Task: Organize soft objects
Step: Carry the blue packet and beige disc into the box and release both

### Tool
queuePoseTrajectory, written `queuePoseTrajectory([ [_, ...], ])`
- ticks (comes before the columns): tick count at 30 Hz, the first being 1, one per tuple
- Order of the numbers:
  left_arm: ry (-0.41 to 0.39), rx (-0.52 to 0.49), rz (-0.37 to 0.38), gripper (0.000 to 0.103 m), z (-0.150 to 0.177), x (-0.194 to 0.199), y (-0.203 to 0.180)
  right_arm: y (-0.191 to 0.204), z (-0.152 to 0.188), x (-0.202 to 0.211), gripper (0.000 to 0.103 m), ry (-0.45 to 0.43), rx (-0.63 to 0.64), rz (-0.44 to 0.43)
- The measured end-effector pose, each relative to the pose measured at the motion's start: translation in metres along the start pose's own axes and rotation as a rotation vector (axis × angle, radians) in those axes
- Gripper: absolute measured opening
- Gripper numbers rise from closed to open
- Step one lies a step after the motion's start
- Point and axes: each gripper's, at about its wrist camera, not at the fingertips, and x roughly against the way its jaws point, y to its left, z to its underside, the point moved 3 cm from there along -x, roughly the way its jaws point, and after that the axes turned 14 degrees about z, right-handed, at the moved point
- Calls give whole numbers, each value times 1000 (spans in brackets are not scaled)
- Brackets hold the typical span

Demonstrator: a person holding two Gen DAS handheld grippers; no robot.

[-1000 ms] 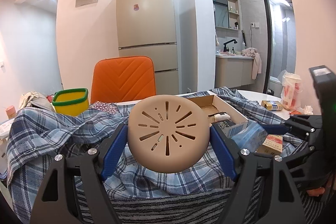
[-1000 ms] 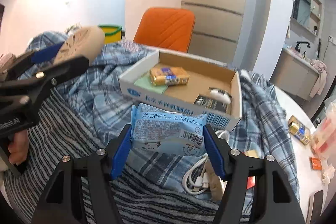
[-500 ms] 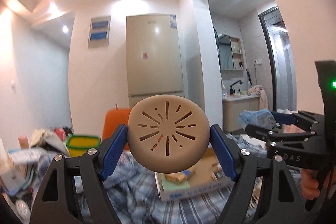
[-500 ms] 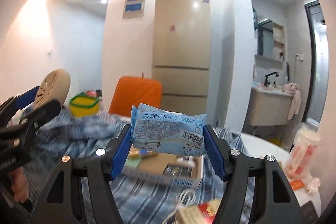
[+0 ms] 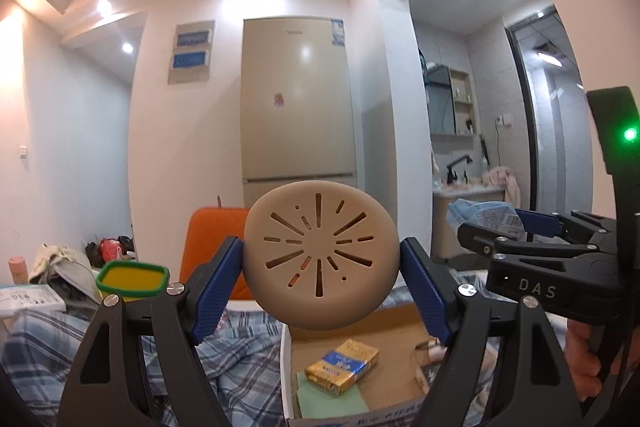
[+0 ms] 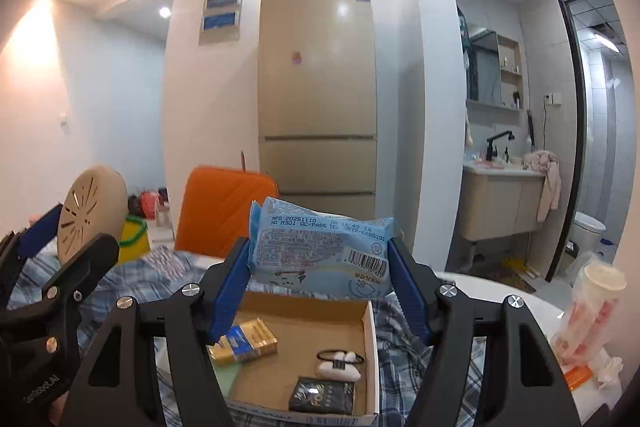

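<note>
Holding two soft items aloft, one per gripper.
- Left gripper: clamped on round tan slotted pad, disc face toward camera, pinched edge to edge.
- Right gripper: clamped on blue wipes packet, long axis across gripper, ends against both pads.
- Cardboard box: open, below and just ahead of both grippers, on plaid cloth.
- Judgement: right gripper sits more squarely over box; packet likely lowers first, straight down, into bare centre between yellow pack and earbuds case.

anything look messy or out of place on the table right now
Yes: a plaid cloth lies rumpled under the cardboard box, which sits askew. Both tongs hold items in the air: a beige disc, a blue packet.
</note>
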Motion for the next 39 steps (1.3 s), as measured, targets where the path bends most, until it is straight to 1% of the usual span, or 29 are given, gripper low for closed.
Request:
queuePoseTrajectory([
  [4, 73, 14, -2, 78, 21, -10, 1, 7, 23, -29, 69, 124, 49, -15],
  [6, 101, 5, -2, 78, 27, -15, -2, 9, 34, -42, 69, 188, 64, -18],
  [7, 109, 3, 0, 78, 27, -16, -3, 12, 41, -51, 69, 234, 78, -19],
  [9, 121, 8, -4, 79, 28, -19, -2, 14, 54, -58, 69, 290, 90, -29],
  [11, 169, 27, 9, 80, 32, -28, 0, 17, 66, -69, 69, 362, 106, -52],
  [12, 212, 41, 14, 80, 37, -36, 2, 18, 68, -72, 69, 382, 110, -59],
  [14, 270, 71, 16, 80, 43, -46, 8, 21, 78, -76, 69, 427, 121, -77],
  [17, 319, 111, 13, 80, 50, -53, 14, 24, 88, -80, 69, 462, 132, -96],
  [19, 343, 125, 17, 80, 53, -56, 15, 25, 92, -81, 72, 473, 136, -100],
  [20, 352, 125, 15, 80, 54, -57, 14, 25, 92, -82, 75, 476, 138, -100],
  [25, 354, 106, 15, 80, 53, -58, 10, 22, 92, -82, 77, 471, 134, -102],
  [29, 373, 117, 24, 81, 55, -63, 13, 12, 86, -74, 77, 438, 126, -66],
  [33, 449, 132, 64, 81, 63, -77, 13, -2, 80, -58, 77, 369, 133, -7],
  [36, 503, 129, 91, 82, 69, -85, 9, -8, 79, -50, 77, 349, 130, 1],
  [37, 515, 128, 95, 82, 71, -87, 8, -9, 79, -48, 77, 343, 129, 2],
  [39, 514, 130, 94, 82, 70, -87, 8, -11, 76, -44, 77, 329, 129, 5],
])
